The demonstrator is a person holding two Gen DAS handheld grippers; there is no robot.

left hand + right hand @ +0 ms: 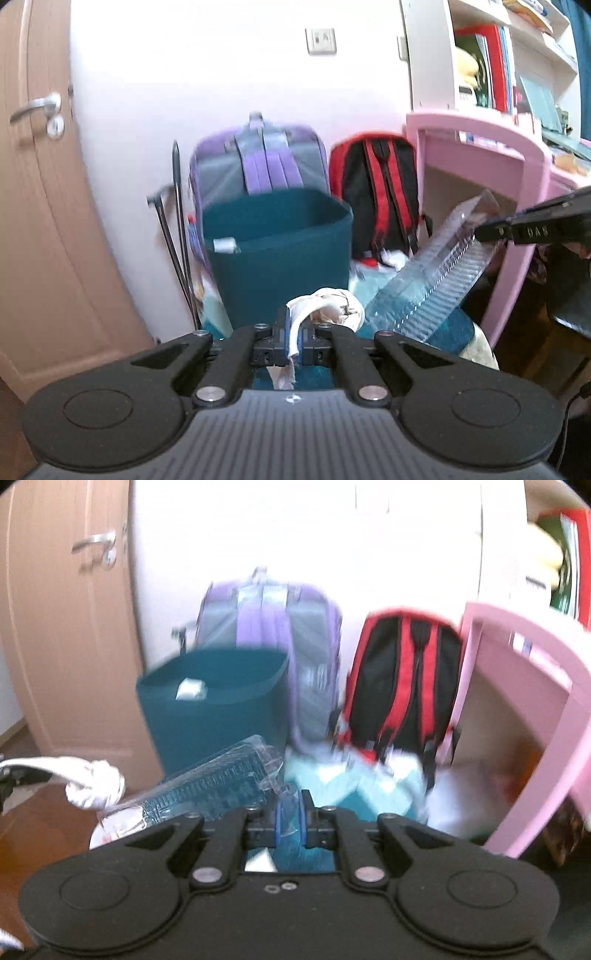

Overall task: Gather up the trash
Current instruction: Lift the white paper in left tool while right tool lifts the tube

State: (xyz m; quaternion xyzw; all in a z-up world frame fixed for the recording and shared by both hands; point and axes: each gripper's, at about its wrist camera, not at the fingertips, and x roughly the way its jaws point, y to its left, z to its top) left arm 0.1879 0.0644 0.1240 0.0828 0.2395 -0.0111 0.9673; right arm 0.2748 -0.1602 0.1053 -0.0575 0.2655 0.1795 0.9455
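My left gripper (294,332) is shut on a crumpled white tissue (328,310), which bulges out past the blue pads. The same tissue (96,784) hangs at the left edge of the right wrist view. My right gripper (290,819) is shut on the edge of a clear ribbed plastic package (218,786), which slants away to the left. From the left wrist view, that right gripper (484,230) reaches in from the right, pinching the package (436,273) at its upper end. A dark teal bin (277,251) (214,712) stands ahead on the floor with a small white scrap inside.
A purple backpack (258,162) and a red-and-black backpack (376,195) lean on the wall behind the bin. A pink desk (524,177) stands to the right and a wooden door (40,221) to the left. Dark poles (177,229) lean by the bin. Litter (369,779) lies on the teal rug.
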